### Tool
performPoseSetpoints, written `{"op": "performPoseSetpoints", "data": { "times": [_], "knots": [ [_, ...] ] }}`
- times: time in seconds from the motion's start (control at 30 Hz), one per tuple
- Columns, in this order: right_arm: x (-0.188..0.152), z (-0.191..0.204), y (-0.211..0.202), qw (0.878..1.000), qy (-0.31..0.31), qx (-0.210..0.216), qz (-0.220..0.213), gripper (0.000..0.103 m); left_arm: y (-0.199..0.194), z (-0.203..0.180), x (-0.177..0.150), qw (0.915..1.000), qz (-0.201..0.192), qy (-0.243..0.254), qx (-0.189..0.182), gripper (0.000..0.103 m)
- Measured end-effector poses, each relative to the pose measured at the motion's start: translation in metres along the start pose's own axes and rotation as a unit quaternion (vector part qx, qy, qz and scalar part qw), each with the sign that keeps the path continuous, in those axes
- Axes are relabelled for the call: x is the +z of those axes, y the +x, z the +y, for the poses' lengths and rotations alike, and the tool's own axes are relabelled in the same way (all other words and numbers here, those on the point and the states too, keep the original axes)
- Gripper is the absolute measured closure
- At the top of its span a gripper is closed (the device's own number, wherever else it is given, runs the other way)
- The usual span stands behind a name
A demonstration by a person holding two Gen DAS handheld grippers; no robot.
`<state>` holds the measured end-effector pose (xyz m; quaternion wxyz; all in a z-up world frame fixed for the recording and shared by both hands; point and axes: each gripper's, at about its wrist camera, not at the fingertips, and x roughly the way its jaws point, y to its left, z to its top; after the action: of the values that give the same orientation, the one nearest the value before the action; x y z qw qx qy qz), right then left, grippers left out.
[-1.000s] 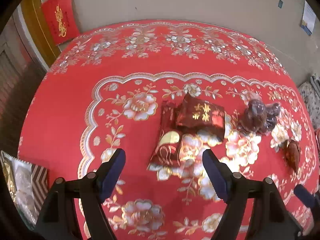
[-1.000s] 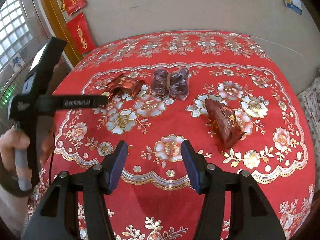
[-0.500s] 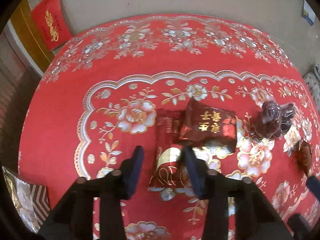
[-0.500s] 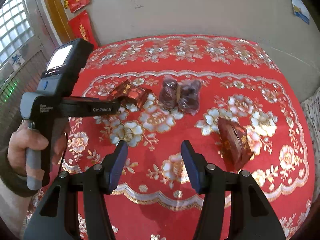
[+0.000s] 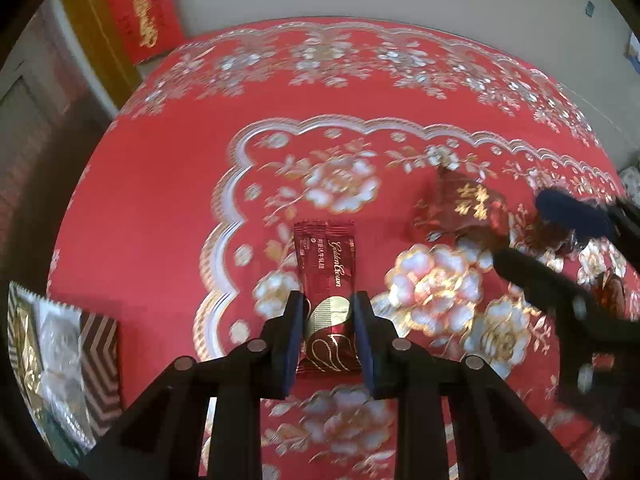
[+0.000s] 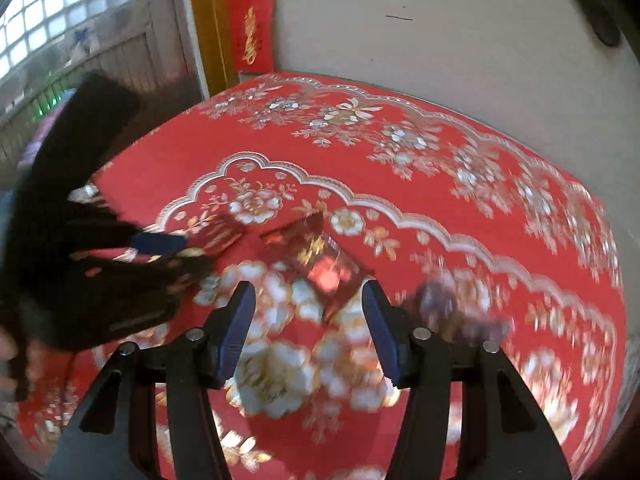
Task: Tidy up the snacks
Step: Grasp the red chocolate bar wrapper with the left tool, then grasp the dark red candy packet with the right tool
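Now left claw (image 5: 326, 326) just closed pinching red packet (image 5: 326, 280); right claw (image 6: 310, 330) gapes empty.

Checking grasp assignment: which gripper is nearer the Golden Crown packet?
Left. The left gripper has just closed on the Golden Crown packet; the right gripper hovers open off to its right.

Two red snack packets (image 5: 325, 280) (image 5: 466, 208), one dark bag (image 6: 460, 312), one striped pouch (image 5: 60, 360).

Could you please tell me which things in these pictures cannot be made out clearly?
- Right wrist view: dark snack bundle, smeared by motion blur.
- Left wrist view: striped packet, cut off by the lens edge.
- Left wrist view: red bar's lower sides, hidden behind the left tool.
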<state>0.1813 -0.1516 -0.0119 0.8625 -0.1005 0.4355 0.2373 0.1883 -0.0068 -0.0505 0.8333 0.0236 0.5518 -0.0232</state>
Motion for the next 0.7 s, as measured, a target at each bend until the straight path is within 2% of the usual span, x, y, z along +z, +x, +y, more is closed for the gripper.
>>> {"op": "performPoseSetpoints", "data": {
  "times": [0.03, 0.07, 0.13, 0.27, 0.4, 0.7],
  "knots": [
    [0.003, -0.002, 0.005, 1.000, -0.011, 0.020, 0.002, 0.048, -0.002, 0.003, -0.003, 1.0000, 0.002, -0.001, 0.002, 0.078],
    [0.005, -0.003, 0.010, 0.999, -0.019, 0.025, 0.005, 0.042, -0.002, 0.004, -0.004, 1.0000, 0.003, -0.002, 0.003, 0.078],
    [0.008, -0.004, 0.020, 0.999, -0.034, 0.027, 0.019, 0.038, -0.003, 0.006, -0.006, 1.0000, 0.004, -0.001, 0.004, 0.078],
    [0.014, -0.003, 0.039, 0.997, -0.059, 0.032, 0.038, 0.038, -0.004, 0.006, -0.010, 1.0000, 0.003, -0.001, 0.006, 0.078],
    [0.017, -0.004, 0.047, 0.997, -0.058, 0.029, 0.047, 0.038, -0.004, 0.008, -0.011, 1.0000, 0.001, -0.006, 0.001, 0.078],
    [0.016, -0.004, 0.055, 0.997, -0.061, 0.025, 0.046, 0.038, -0.004, 0.007, -0.011, 1.0000, -0.005, -0.008, 0.004, 0.078]
  ]
}}
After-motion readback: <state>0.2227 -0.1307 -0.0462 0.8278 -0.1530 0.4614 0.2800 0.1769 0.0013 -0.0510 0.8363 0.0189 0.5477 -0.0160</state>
